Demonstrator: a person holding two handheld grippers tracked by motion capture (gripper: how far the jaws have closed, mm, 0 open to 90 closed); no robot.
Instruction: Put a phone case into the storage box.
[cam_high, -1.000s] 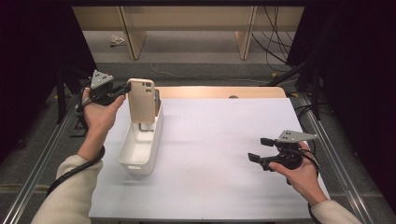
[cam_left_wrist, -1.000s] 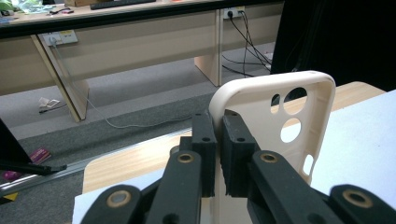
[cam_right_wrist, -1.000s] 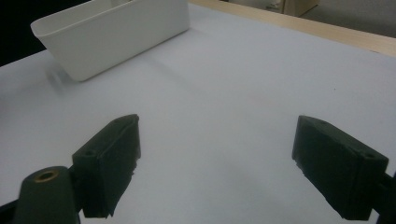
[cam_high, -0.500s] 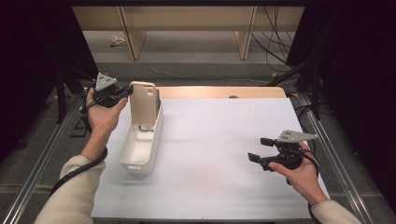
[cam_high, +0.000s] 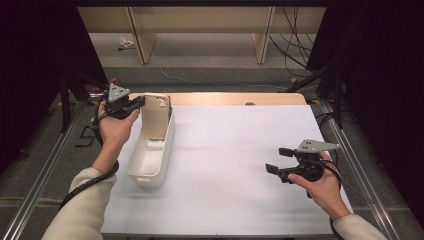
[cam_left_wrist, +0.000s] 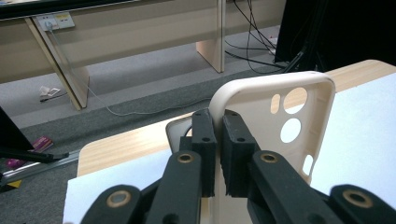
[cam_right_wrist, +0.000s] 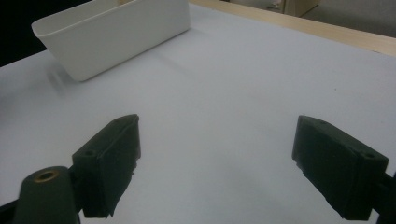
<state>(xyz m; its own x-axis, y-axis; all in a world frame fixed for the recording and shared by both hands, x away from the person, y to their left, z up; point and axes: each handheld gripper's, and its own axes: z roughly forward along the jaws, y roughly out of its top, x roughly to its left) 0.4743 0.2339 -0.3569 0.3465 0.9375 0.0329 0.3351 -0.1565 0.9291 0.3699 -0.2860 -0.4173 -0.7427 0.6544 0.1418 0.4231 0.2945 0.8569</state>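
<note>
Beige phone case (cam_high: 156, 117), thin shell with round camera cutouts near top, upper left of high view. Standing upright in far end of white bin (cam_high: 150, 155), long axis vertical, cutouts uppermost. Left tongs (cam_left_wrist: 218, 140) clamped on case edge. Right tongs (cam_right_wrist: 217, 163) wide apart above white tabletop (cam_high: 235, 150).

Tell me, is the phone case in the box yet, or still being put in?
Nearly there. The beige phone case stands upright with its lower end already inside the far end of the white box. The left gripper pinches the case's edge. What looks left: letting go. The right gripper waits open over the white table.
</note>
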